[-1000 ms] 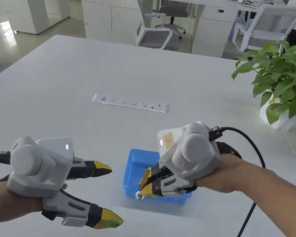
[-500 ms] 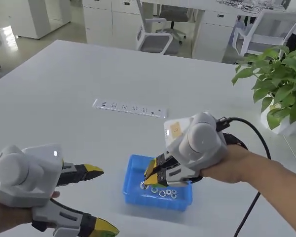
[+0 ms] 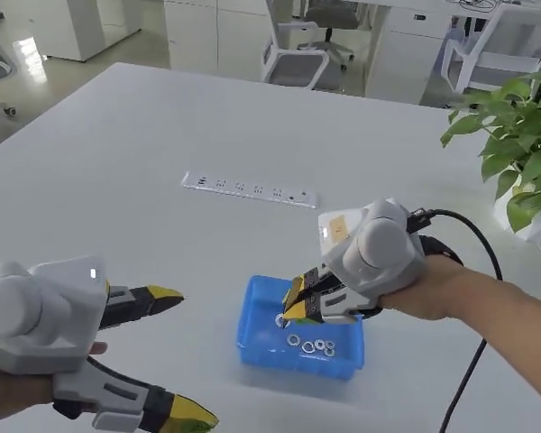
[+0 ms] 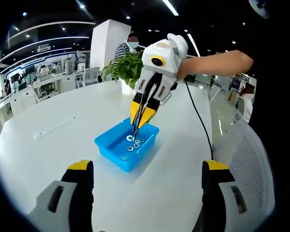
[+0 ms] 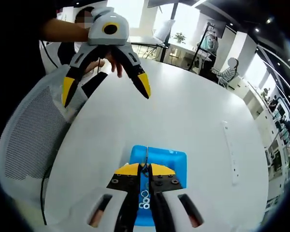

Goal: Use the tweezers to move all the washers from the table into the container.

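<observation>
A blue container (image 3: pixel 252 327) sits on the white table, with several washers (image 3: pixel 312 345) lying in it. My right gripper (image 3: pixel 294 305) is shut on thin tweezers (image 3: pixel 283 317), whose tips point down into the container's left part. A washer lies at the tips; I cannot tell if it is gripped. From the left gripper view, the right gripper (image 4: pixel 141 111) hangs over the container (image 4: pixel 106 145), the tweezers (image 4: pixel 135 129) reaching the washers (image 4: pixel 133 144). My left gripper (image 3: pixel 182 358) stands open left of the container, holding nothing.
A white power strip (image 3: pixel 248 191) lies farther back on the table. A potted plant (image 3: pixel 523 144) stands at the right edge. A black cable (image 3: pixel 473 361) trails from the right gripper. Office chairs (image 3: pixel 293 50) stand beyond the table.
The right gripper and tweezers have moved from the container's near left edge to above its inside. The left gripper has drifted a little to the left.
</observation>
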